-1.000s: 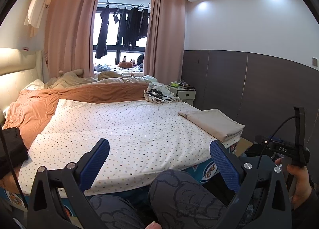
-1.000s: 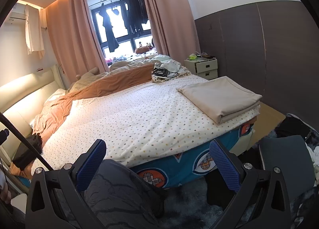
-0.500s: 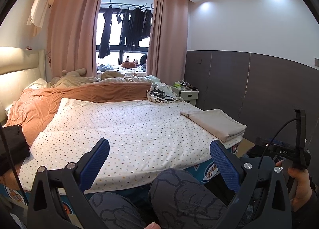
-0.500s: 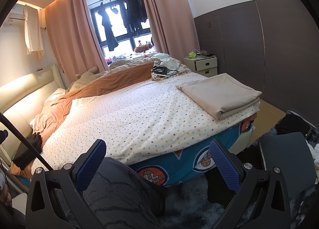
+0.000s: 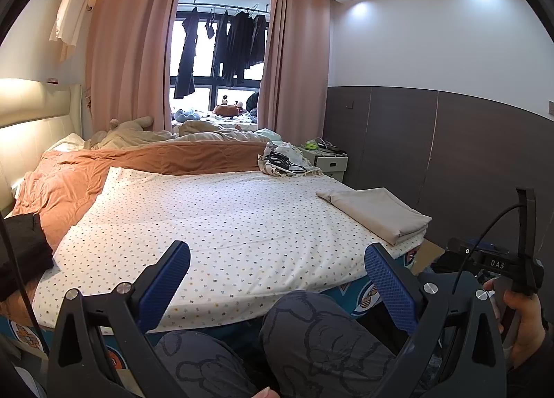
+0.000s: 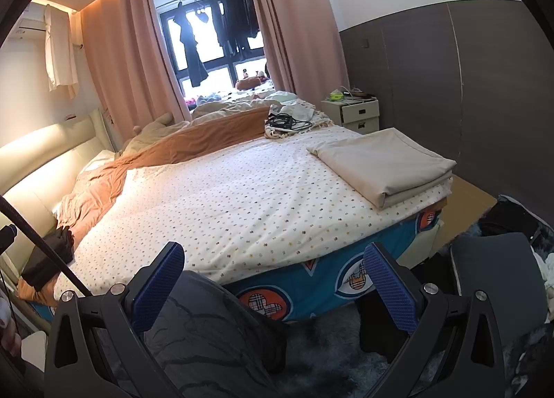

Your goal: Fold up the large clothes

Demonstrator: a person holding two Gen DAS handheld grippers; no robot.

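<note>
A folded beige cloth (image 5: 377, 211) lies on the right corner of the bed; it also shows in the right wrist view (image 6: 384, 162). A dotted white sheet (image 5: 221, 218) covers the bed (image 6: 221, 200). A dark garment (image 5: 19, 249) lies at the bed's left edge, also in the right wrist view (image 6: 48, 256). My left gripper (image 5: 275, 280) is open and empty, held over the person's knees in front of the bed. My right gripper (image 6: 273, 277) is open and empty, also short of the bed's near edge.
An orange duvet (image 5: 104, 173) is bunched at the head of the bed. A heap with black cables (image 6: 291, 121) sits at the far right. A white nightstand (image 6: 356, 110) stands by the dark wall. Clothes and a grey cushion (image 6: 495, 273) lie on the floor at right.
Both views have tilted slightly upward and shifted a little; the bed sits lower in frame. Both grippers stay open and nothing on the bed has moved.
</note>
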